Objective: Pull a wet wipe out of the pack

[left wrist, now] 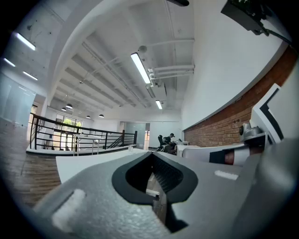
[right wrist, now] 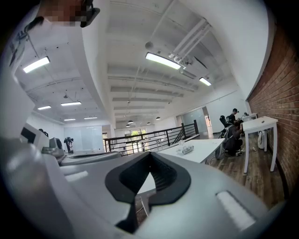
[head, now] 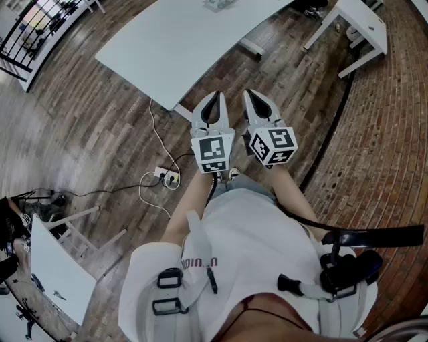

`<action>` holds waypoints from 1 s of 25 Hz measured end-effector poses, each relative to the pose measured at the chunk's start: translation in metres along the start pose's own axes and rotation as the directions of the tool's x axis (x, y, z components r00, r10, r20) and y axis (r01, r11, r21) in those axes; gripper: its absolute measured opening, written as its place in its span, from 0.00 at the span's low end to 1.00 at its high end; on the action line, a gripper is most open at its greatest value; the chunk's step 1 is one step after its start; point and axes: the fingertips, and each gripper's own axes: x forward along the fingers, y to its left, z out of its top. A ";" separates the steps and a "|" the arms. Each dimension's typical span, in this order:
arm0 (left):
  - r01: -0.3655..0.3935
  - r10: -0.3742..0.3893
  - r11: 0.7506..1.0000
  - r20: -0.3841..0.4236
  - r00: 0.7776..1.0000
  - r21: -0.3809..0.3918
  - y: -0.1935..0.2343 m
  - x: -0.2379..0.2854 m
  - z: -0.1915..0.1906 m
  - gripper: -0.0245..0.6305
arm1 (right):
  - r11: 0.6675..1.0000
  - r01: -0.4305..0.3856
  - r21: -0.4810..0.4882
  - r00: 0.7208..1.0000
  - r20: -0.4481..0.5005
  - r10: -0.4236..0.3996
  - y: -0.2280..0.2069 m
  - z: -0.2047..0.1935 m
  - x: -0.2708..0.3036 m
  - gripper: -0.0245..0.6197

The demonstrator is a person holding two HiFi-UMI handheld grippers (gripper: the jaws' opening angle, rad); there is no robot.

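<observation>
The wet wipe pack (head: 218,5) is a small clear packet lying on the far part of the white table (head: 180,47). In the right gripper view the pack (right wrist: 186,149) sits on the tabletop well beyond the jaws. Both grippers are held side by side at chest height, pointing level toward the table and well short of it. My left gripper (head: 213,99) (left wrist: 152,155) is shut with nothing between its jaws. My right gripper (head: 258,97) (right wrist: 149,155) is shut and empty too. The left gripper view does not show the pack.
A second white table (head: 361,27) stands at the far right beside the brick wall. A power strip with cables (head: 167,177) lies on the wooden floor at my left. A white stool (head: 73,227) is at the lower left, a black railing (head: 33,27) at the far left. People (right wrist: 232,128) sit in the distance.
</observation>
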 end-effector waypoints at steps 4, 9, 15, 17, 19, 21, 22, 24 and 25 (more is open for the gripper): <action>-0.043 0.040 0.997 -0.047 0.998 -0.062 0.010 -0.016 -0.013 0.04 | 1.000 -0.020 0.000 1.000 -0.013 0.020 0.014 -0.006 -0.005 0.05; -0.086 0.084 0.994 -0.045 0.995 -0.065 0.022 0.008 -0.014 0.04 | 1.000 -0.015 0.003 1.000 0.002 0.015 -0.008 -0.004 0.014 0.05; -0.116 0.114 0.993 -0.059 0.992 -0.019 0.026 0.087 -0.021 0.04 | 0.997 -0.042 0.058 0.999 -0.009 0.043 -0.065 -0.003 0.077 0.05; -0.145 0.144 0.989 -0.044 0.989 -0.019 0.029 0.119 -0.015 0.04 | 0.995 -0.072 0.066 0.997 -0.014 0.073 -0.088 0.002 0.101 0.05; -0.185 0.184 0.982 -0.033 0.982 -0.038 0.031 0.153 -0.010 0.04 | 0.993 -0.106 0.057 0.994 -0.020 0.108 -0.114 0.009 0.124 0.05; -0.214 0.213 0.976 -0.035 0.976 -0.046 0.032 0.179 -0.011 0.04 | 0.990 -0.133 0.055 0.991 -0.023 0.134 -0.135 0.013 0.141 0.05; -0.222 0.221 0.974 -0.034 0.975 -0.045 0.031 0.190 -0.010 0.04 | 0.989 -0.140 0.055 0.990 -0.021 0.142 -0.145 0.016 0.148 0.05; -0.234 0.232 0.971 -0.031 0.972 -0.044 0.032 0.206 -0.008 0.04 | 0.988 -0.145 0.058 0.989 -0.008 0.146 -0.160 0.022 0.159 0.05; -0.239 0.238 0.970 -0.030 0.971 -0.043 0.034 0.212 -0.006 0.04 | 0.988 -0.145 0.060 0.989 0.000 0.145 -0.165 0.026 0.165 0.05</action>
